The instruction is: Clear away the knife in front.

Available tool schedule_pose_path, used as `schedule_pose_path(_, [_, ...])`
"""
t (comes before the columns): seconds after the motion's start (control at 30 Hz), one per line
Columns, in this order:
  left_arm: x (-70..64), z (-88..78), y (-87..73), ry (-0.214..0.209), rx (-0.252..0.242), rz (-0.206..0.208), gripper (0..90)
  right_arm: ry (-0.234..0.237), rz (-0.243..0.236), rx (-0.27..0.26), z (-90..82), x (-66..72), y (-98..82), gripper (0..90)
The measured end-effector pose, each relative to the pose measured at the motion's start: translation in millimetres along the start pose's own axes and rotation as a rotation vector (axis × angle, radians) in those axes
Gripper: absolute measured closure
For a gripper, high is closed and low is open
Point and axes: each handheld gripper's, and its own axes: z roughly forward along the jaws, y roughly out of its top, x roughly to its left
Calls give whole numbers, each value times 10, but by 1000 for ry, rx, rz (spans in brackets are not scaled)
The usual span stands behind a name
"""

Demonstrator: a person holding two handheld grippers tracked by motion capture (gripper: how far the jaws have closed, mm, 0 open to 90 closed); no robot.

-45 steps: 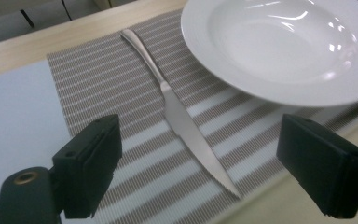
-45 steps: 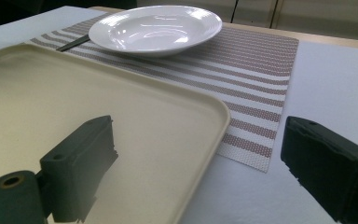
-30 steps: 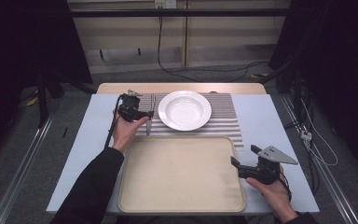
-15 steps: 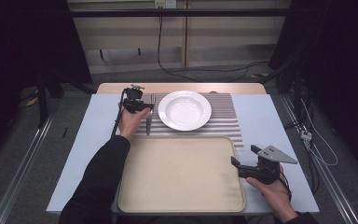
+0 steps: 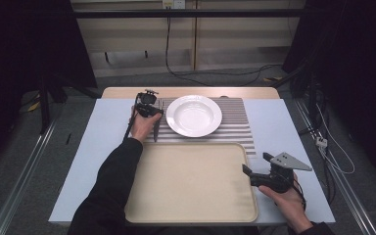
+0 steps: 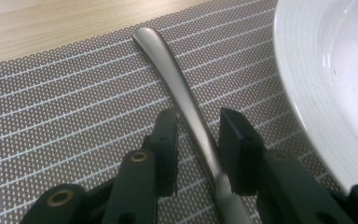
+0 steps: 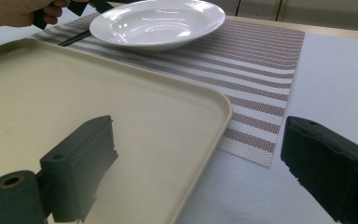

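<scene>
Pale blue table carries a striped placemat at the frame's upper centre, a white plate on it, and a beige tray (bare) below. At the plate's left, the left gripper straddles a metal utensil handle, jaws parted on either side. At lower right, the right gripper hovers wide open over the tray's edge.

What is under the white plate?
The white plate sits on a striped placemat, which lies on the table. A metal utensil handle lies beside it. Whatever is directly beneath the plate is covered.
</scene>
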Motion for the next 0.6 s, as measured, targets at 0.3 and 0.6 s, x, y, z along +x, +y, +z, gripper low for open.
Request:
schedule_pose_path(0.3, [-18,21,65,18,39,13,718,5,-11,2,8,9,-1,96])
schedule_pose_path(0.6, [27,21,92,-2,57,-2,767,9,-13,3,9,15,0,96])
